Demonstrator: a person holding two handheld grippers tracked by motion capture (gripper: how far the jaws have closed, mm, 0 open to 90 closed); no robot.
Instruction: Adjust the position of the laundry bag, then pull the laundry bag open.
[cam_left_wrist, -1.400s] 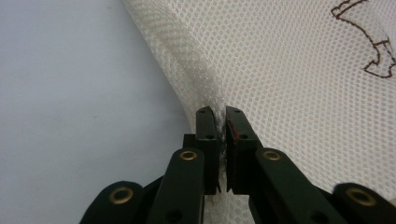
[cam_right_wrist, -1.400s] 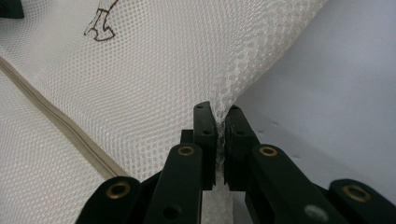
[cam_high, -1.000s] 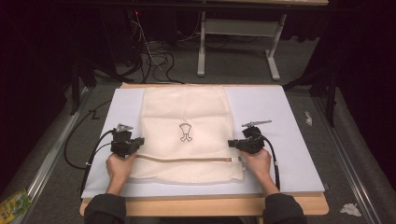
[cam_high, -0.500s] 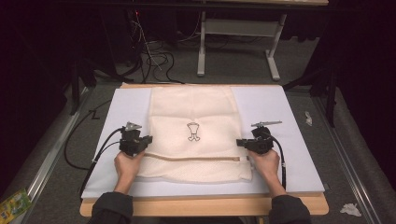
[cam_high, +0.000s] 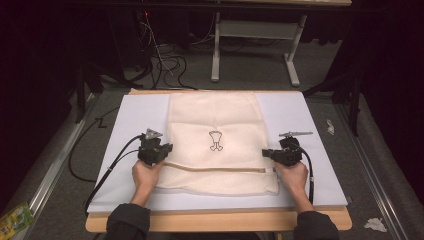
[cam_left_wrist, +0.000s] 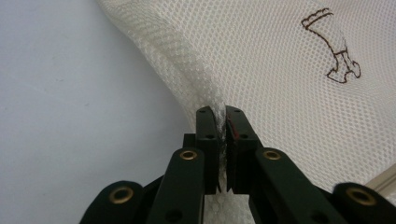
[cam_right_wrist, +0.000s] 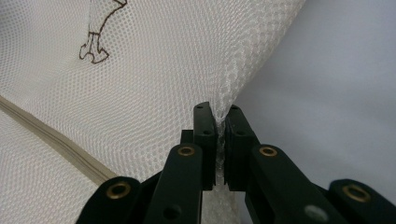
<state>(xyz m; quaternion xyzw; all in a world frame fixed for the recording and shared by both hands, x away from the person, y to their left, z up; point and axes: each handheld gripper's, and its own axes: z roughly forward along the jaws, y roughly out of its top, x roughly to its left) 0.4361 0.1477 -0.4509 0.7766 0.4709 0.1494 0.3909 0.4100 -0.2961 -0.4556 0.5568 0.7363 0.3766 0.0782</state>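
A cream mesh bag (cam_high: 215, 112) lies flat on the white board (cam_high: 137, 117), with a small brown drawing (cam_high: 215, 140) at its middle and a beige zipper (cam_high: 215, 170) across its near part. My left gripper (cam_high: 168, 148) is shut on the bag's left edge, and the mesh (cam_left_wrist: 280, 70) is pinched between its jaws (cam_left_wrist: 222, 114). My right gripper (cam_high: 265, 153) is shut on the bag's right edge, the mesh (cam_right_wrist: 154, 84) bunching up between its jaws (cam_right_wrist: 219, 112). The zipper (cam_right_wrist: 51, 135) runs to the left of them. A hand holds each gripper from the near side.
The white board rests on a wooden table (cam_high: 215, 222). Beyond it the floor has black cables (cam_high: 165, 65) and a grey desk frame (cam_high: 255, 45). Crumpled paper (cam_high: 375, 224) lies at the right, a green packet (cam_high: 12, 220) at the lower left.
Both grippers have moved to the right in the high view, still shut on the bag's edges. The bag and its drawing have shifted right with them.
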